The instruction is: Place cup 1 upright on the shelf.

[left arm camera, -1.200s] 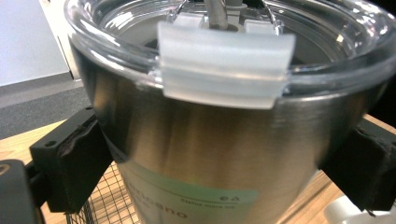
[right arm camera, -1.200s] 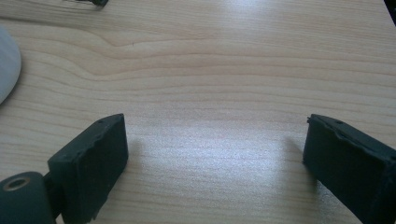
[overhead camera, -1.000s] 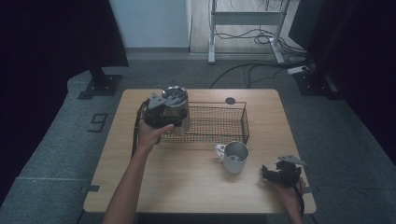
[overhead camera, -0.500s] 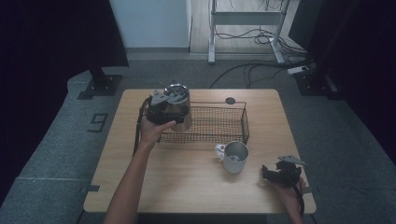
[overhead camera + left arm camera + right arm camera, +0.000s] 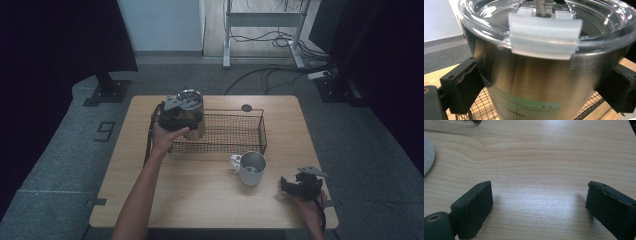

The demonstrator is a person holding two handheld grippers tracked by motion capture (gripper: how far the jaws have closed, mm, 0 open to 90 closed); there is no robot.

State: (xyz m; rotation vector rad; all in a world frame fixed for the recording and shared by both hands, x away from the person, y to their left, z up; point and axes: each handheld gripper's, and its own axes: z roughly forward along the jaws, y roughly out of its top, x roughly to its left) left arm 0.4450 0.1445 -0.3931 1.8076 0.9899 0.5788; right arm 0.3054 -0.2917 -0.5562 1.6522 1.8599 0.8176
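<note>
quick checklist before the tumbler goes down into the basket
1. Left gripper clamps the tumbler: ok, both pads press its sides.
2. Lid seated: ok, clear lid sits on the rim.
3. Tumbler upright: ok.
4. Basket floor free to the right of the tumbler: ok, bare mesh.
5. Tumbler base clear of the basket floor: cannot tell, base hidden.
6. Right gripper out of the way: ok, open, nothing between its jaws, at the table's near right, past the mug.
</note>
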